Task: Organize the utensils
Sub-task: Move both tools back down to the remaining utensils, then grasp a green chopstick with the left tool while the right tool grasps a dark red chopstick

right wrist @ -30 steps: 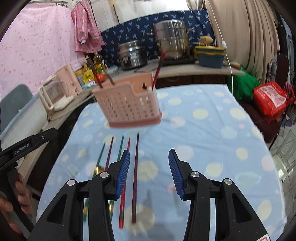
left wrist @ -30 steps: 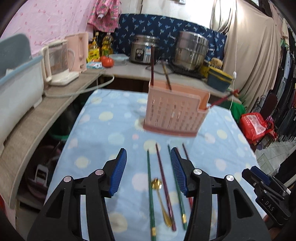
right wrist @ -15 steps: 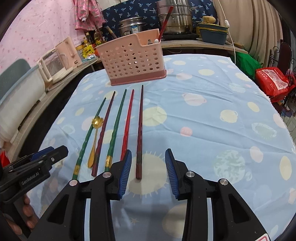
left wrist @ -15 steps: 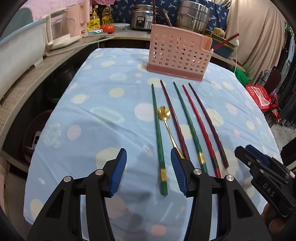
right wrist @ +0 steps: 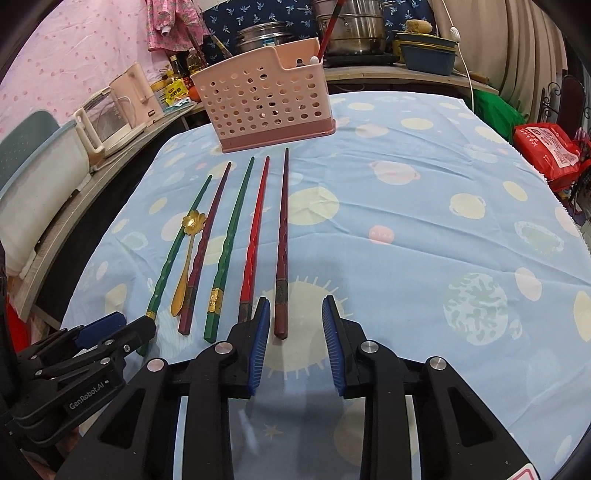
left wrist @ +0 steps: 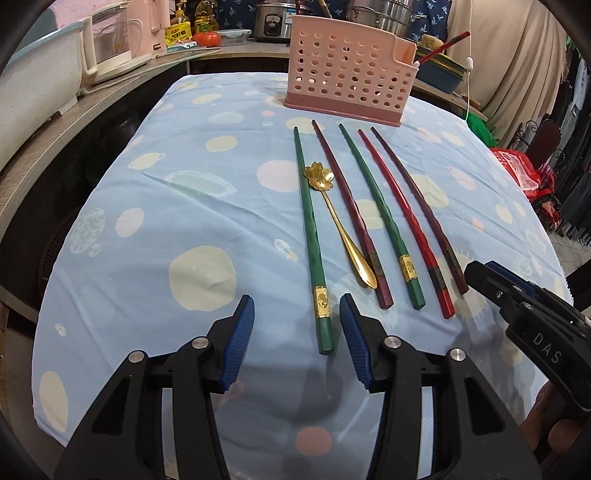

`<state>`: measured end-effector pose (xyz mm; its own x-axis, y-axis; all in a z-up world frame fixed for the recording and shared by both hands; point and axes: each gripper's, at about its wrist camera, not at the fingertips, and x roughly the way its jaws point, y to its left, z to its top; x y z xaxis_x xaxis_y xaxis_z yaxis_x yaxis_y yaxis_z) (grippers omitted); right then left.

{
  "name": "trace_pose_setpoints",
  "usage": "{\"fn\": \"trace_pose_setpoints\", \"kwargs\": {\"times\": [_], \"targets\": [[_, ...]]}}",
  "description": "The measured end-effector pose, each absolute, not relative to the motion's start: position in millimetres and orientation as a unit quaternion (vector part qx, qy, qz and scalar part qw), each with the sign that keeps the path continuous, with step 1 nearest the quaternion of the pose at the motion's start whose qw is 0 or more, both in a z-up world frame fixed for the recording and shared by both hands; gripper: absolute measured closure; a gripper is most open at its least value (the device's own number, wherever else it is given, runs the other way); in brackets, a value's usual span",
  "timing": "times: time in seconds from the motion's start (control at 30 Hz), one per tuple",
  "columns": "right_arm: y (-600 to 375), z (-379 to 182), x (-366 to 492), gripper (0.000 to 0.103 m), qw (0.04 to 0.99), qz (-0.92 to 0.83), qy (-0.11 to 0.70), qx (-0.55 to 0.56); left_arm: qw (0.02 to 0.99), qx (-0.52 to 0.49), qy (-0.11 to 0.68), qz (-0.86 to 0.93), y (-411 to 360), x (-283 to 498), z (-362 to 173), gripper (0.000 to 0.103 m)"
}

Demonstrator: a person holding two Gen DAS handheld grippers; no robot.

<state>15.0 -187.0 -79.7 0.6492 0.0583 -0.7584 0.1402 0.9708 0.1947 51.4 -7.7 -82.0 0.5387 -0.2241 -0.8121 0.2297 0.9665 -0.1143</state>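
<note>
Several chopsticks and a gold flower-bowled spoon (left wrist: 336, 221) lie side by side on the blue dotted tablecloth, in front of a pink perforated utensil holder (left wrist: 347, 70) that has a few sticks in it. My left gripper (left wrist: 297, 328) is open, low over the cloth. The near end of the leftmost green chopstick (left wrist: 314, 240) lies between its pads, closer to the right one, untouched. My right gripper (right wrist: 295, 328) is closing around the near end of the dark brown chopstick (right wrist: 282, 236), the rightmost one. Its pads stand apart from the stick.
A counter on the left carries a kettle (right wrist: 107, 122) and bottles; pots (right wrist: 354, 22) stand behind the holder (right wrist: 266, 96). A red bag (right wrist: 550, 147) sits past the table's right edge. Bare cloth (right wrist: 424, 229) spreads to the right of the chopsticks.
Both grippers have dropped toward the table and tilted down, so the near ends of the chopsticks now sit between their pads. The right jaws have narrowed; the left jaws look the same.
</note>
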Motion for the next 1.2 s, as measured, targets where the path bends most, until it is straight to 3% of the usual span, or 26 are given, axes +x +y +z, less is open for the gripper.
{"fn": "trace_pose_setpoints", "kwargs": {"times": [0.43,0.63,0.77,1.2], "targets": [[-179.7,-85.6,26.2,0.083,0.898,-0.017,0.425,0.109,0.879,0.008,0.459,-0.126,-6.5,52.5,-84.2,0.071],[-178.0,-87.2,32.4,0.086,0.899,-0.017,0.425,0.105,0.878,0.000,0.460,-0.132,-5.1,53.9,-84.1,0.086],[-176.5,-89.2,36.0,0.095,0.899,-0.017,0.427,0.099,0.876,-0.003,0.462,-0.140,-5.8,54.2,-83.8,0.094],[-178.5,-77.8,20.3,0.096,0.903,-0.007,0.417,0.102,0.874,-0.020,0.463,-0.148,-0.3,48.1,-73.3,0.096]]}}
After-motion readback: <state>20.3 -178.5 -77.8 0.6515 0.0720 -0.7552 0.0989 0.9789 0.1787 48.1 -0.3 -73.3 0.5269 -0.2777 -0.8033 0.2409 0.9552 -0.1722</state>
